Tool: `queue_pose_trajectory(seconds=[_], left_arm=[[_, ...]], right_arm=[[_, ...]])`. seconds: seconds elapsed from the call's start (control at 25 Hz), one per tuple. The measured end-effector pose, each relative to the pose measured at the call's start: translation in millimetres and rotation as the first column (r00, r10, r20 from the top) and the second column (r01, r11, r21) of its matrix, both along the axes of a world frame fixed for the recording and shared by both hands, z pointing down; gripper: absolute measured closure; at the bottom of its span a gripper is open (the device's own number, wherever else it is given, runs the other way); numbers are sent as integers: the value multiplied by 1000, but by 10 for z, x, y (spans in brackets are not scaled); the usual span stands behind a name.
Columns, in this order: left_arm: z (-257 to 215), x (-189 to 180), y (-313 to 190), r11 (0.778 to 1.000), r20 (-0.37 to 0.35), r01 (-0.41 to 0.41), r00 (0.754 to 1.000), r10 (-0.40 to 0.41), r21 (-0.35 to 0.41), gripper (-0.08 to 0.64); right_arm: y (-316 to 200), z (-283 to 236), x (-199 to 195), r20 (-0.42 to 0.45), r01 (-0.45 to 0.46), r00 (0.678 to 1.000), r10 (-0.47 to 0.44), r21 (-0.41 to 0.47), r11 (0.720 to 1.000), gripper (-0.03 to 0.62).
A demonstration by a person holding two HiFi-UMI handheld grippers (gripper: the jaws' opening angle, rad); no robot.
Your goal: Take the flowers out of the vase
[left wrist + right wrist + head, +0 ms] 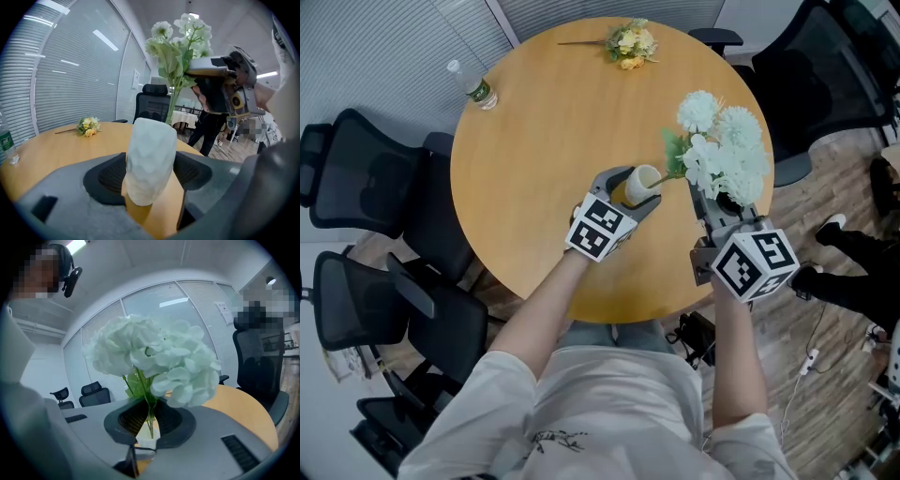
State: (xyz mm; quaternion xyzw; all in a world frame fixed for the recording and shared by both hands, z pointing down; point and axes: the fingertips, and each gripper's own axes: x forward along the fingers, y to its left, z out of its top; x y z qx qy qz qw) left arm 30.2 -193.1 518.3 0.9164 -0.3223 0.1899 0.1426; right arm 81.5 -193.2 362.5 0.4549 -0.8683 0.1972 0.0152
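Note:
A white faceted vase (643,182) stands on the round wooden table (544,141), and my left gripper (625,190) is shut on it, one pad on each side of the vase (150,161). A bunch of white flowers (724,148) leans to the right of the vase, with my right gripper (715,199) shut on its green stems (149,412) just under the blooms (150,359). A thin stem still runs down to the vase's mouth (143,437). In the left gripper view the flowers (177,42) rise above the vase, held by the right gripper (220,70).
A small yellow bouquet (630,43) lies at the table's far edge, and a plastic water bottle (472,86) lies at the far left. Black office chairs (366,173) ring the table. A person's legs and shoe (844,253) are at the right.

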Motion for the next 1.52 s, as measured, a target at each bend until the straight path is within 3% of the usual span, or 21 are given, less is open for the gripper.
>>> queue_pose_trajectory(seconds=[0.48, 1.12, 1.52], left_arm=[[-33, 110, 7, 1000, 19, -4, 1000, 4, -2, 241], [60, -68, -27, 1000, 22, 7, 1000, -6, -22, 241], [3, 1, 107, 1000, 38, 2, 999, -1, -15, 241]], right_arm=[[29, -269, 191, 12, -4, 1000, 3, 48, 999, 548], [107, -552, 125, 28, -9, 1000, 6, 99, 995, 548], [406, -407, 342, 8, -35, 999, 35, 82, 996, 548]])
